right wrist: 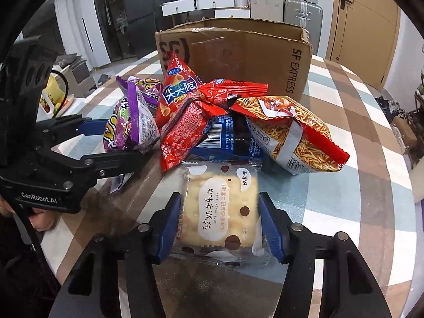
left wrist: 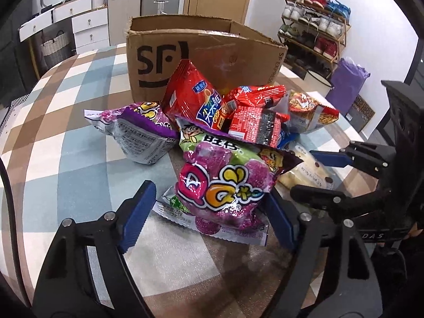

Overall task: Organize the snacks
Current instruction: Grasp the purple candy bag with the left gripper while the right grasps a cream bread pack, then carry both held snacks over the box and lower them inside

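Note:
A pile of snack packets lies in front of an open cardboard SF box (left wrist: 204, 53), also in the right wrist view (right wrist: 238, 53). My left gripper (left wrist: 209, 212) is open, its blue fingers on either side of a purple QQ gummy bag (left wrist: 225, 182) without touching it. My right gripper (right wrist: 220, 228) has its blue pads against both sides of a clear-wrapped nougat cracker packet (right wrist: 222, 206) that lies on the table. The right gripper also shows in the left wrist view (left wrist: 312, 175). The left gripper shows in the right wrist view (right wrist: 116, 143).
The pile holds red crisp bags (left wrist: 193, 95), a second purple bag (left wrist: 137, 132), a noodle-snack bag (right wrist: 296, 137) and a blue packet (right wrist: 228, 137). The checkered tablecloth (left wrist: 66, 145) covers the round table. A shoe rack (left wrist: 312, 26) and drawers (left wrist: 87, 23) stand behind.

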Demonstrator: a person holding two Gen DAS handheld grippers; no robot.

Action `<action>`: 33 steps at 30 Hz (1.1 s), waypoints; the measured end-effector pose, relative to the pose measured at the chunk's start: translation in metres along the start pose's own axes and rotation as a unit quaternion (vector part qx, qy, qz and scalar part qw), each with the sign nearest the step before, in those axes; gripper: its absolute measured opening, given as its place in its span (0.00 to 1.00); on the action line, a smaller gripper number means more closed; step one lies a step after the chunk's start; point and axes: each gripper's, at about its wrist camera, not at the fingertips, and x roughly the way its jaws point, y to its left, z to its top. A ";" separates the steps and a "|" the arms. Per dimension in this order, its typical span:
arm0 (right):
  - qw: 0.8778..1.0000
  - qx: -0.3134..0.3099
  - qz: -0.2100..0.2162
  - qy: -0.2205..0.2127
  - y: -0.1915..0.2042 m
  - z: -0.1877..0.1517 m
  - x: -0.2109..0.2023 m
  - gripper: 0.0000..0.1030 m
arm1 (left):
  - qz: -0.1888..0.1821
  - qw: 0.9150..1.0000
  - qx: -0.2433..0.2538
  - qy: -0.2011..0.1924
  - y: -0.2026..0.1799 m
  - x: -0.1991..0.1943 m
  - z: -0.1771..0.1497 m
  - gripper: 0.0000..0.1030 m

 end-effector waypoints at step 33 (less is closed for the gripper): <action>0.994 0.022 0.038 -0.096 -0.006 0.005 -0.055 0.56 | -0.009 0.997 -0.027 -0.073 -0.007 -0.061 0.006 0.58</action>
